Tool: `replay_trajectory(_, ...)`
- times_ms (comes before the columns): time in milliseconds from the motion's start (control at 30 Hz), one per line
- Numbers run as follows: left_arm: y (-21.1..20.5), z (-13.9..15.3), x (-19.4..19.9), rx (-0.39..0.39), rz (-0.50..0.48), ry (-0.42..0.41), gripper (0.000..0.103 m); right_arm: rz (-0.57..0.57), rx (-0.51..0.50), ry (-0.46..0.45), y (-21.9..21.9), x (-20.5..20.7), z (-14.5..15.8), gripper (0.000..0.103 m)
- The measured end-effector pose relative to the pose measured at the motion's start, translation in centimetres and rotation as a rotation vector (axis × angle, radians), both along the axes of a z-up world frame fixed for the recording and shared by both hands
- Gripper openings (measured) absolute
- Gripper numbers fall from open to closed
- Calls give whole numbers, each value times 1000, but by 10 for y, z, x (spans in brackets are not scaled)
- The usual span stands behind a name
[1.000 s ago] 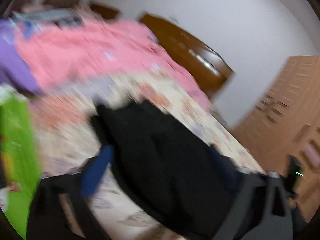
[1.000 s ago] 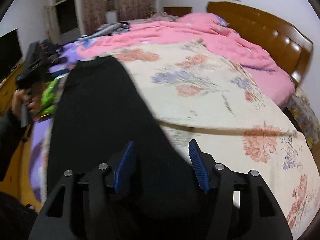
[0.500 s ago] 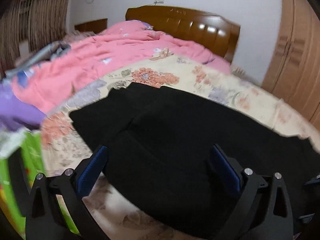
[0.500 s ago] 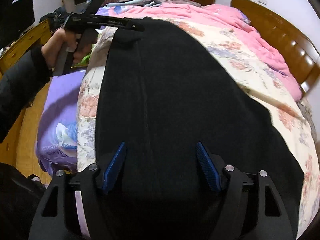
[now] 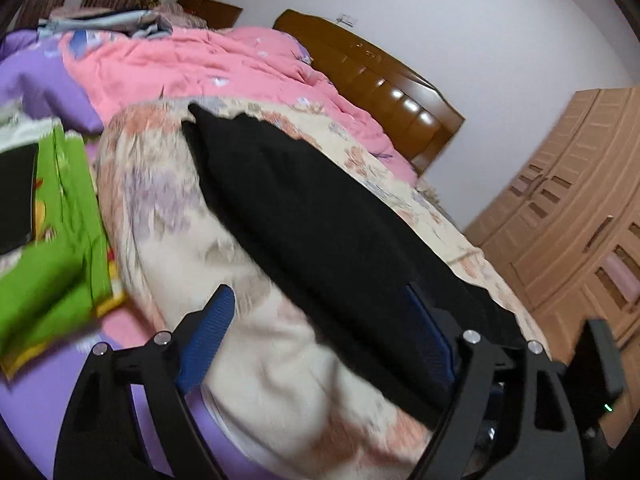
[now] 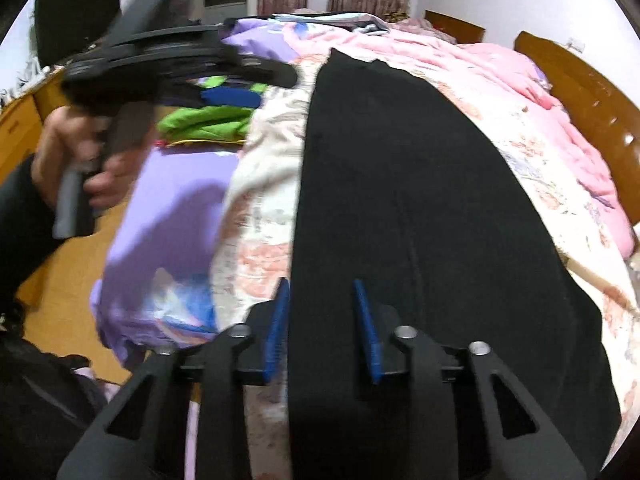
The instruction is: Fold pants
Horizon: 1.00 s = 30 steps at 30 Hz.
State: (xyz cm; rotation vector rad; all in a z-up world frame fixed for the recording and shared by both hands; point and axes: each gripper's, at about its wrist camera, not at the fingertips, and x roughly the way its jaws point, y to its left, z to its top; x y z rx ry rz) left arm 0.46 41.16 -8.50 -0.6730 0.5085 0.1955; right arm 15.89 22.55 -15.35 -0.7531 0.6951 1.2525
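Observation:
Black pants [image 5: 320, 216] lie flat along the floral bedspread [image 5: 168, 224], also in the right wrist view [image 6: 400, 184]. My left gripper [image 5: 320, 336] is open, held wide over the near edge of the pants, its right pad by the fabric edge. My right gripper [image 6: 322, 332] is open, its blue pads astride the pants' left edge at the near end. The left gripper also shows in the right wrist view [image 6: 180, 60], held in a hand above the bed's left side.
A pink quilt [image 5: 208, 68] and wooden headboard [image 5: 380, 84] lie at the far end. Green cloth [image 5: 60, 248] and purple sheet [image 6: 176, 184] sit at the bed's left side. A wooden wardrobe [image 5: 580, 216] stands right.
The left gripper has swung off the pants toward the bed's left edge. The right gripper has shifted left to the pants' left edge and its jaws have narrowed.

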Motion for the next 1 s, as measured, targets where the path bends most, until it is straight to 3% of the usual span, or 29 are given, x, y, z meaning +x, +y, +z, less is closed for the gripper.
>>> replay_trajectory(167,-15,-11,-8,-89,-104,-30,84,-52,34,79,-7,18,4,8)
replay_trajectory(367,-42,-24,13,-231,-248,-75,84,-56,119,156,-19,18,18,6)
replay_trajectory(500,-48,-29,28,-274,-279,-88,84,-79,161,218,-24,28,25,6)
replay_trajectory(567,-46,-31,34,-294,-276,-99,73,-75,166,213,-23,29,27,6)
replay_trajectory(633,-43,-33,45,-322,-283,-107,53,-67,158,201,-21,25,26,6)
replay_trajectory(700,-40,-35,52,-340,-278,-102,42,-53,143,166,-19,18,25,6)
replay_trajectory(767,-39,-36,51,-331,-263,-96,16,-46,139,148,-19,14,24,6)
replay_trajectory(800,-39,-35,48,-298,-244,-80,9,-45,140,146,-19,13,24,6)
replay_trajectory(900,-44,-41,44,-256,-224,-23,9,-27,92,126,-15,7,12,7)
replay_trajectory(1000,-41,-55,44,-300,-204,-9,8,-2,31,103,-7,-1,-5,9)
